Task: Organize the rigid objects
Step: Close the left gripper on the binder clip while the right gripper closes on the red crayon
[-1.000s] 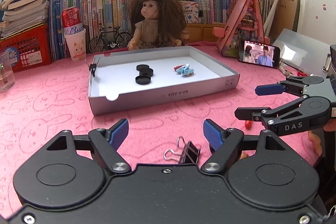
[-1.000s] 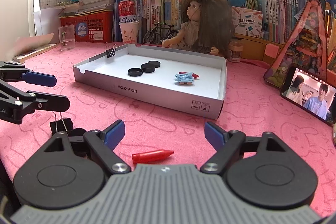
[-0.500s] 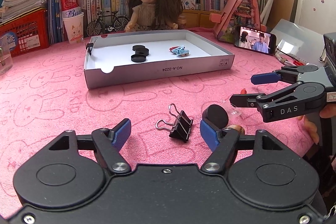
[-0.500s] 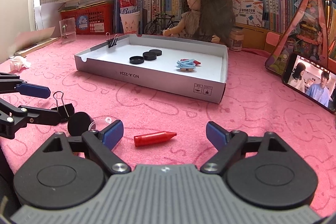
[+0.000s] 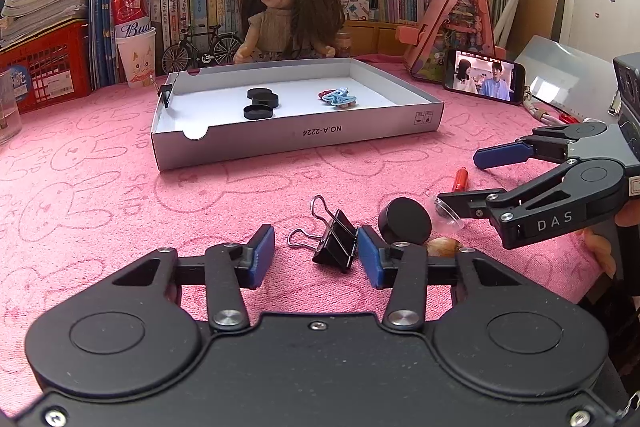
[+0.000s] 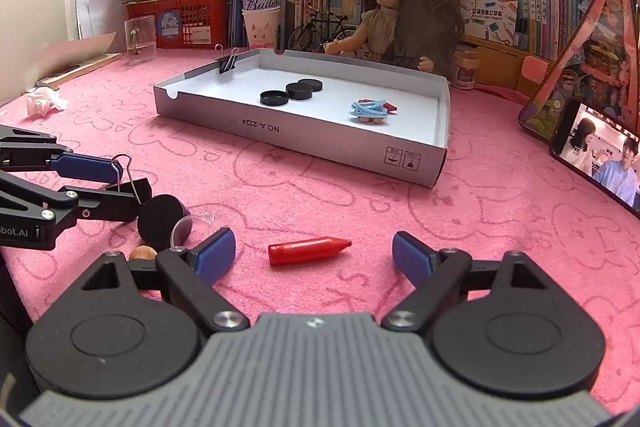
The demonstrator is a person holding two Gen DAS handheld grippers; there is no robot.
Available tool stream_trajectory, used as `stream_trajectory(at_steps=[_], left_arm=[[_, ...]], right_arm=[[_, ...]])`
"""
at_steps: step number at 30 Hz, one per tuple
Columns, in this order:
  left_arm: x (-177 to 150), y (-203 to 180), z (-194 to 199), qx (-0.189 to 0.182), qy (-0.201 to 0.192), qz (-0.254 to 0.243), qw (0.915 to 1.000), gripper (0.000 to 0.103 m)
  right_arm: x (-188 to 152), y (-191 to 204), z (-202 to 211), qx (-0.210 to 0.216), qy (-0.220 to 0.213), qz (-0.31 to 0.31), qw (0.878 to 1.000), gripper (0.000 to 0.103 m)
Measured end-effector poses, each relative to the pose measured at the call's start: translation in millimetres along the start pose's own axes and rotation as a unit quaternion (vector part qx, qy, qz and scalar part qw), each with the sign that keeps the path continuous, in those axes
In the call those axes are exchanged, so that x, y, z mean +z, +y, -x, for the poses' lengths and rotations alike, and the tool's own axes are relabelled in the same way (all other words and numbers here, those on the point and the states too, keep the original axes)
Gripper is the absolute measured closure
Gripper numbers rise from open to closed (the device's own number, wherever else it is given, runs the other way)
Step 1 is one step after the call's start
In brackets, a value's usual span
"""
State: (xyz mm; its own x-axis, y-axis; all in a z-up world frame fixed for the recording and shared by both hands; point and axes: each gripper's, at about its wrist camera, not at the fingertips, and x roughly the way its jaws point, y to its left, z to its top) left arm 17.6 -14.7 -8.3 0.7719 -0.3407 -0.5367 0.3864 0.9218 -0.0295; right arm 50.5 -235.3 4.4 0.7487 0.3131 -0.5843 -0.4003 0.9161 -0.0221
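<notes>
Sitting on the pink rabbit-print cloth [image 5: 100,195], the shallow grey cardboard tray [image 5: 296,139] holds three black round caps [image 5: 262,101] grouped near its middle and a small cluster of blue and red clips [image 5: 338,98] to their right; a black binder clip [image 6: 227,61] is clamped on its far left rim. Nearer the cameras, the left gripper [image 5: 316,254] has its jaws closing around a second black binder clip [image 5: 334,241] lying on the cloth. Its right pad is at the clip's side, and its left pad stands clear with cloth showing between, so nothing is gripped yet. Just right of that clip lie a black round cap [image 5: 405,221], a clear plastic cup [image 5: 446,213] and a small brown bead [image 5: 442,247]. The right gripper [image 6: 314,259] stands wide apart and empty, with a red crayon [image 6: 309,249] lying on the cloth between its blue fingers, touching neither.
</notes>
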Motion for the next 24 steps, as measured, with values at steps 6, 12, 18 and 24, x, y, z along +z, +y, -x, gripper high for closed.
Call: stream_trajectory(at_steps=[6, 12, 18, 24], left_arm=[[0.5, -4.5, -1.7, -0.002, 0.001, -0.005, 1.0, 0.068], [0.6, -4.8, -1.6, -0.004, 0.0, -0.005, 1.0, 0.073], [2.0, -6.3, -1.0, -0.012, 0.0, -0.003, 0.9999, 0.081], [3.2, -7.5, -0.4, -0.009, -0.004, -0.001, 0.9999, 0.083]], right_arm=[[-0.7, -0.2, 1.0, 0.008, -0.001, -0.001, 1.0, 0.013], [-2.1, 0.4, 3.0, 0.017, -0.007, 0.0, 1.0, 0.021], [-4.5, -1.7, 7.1, 0.016, -0.021, -0.011, 1.0, 0.043], [-5.4, -4.0, 8.6, 0.013, -0.024, -0.018, 0.999, 0.054]])
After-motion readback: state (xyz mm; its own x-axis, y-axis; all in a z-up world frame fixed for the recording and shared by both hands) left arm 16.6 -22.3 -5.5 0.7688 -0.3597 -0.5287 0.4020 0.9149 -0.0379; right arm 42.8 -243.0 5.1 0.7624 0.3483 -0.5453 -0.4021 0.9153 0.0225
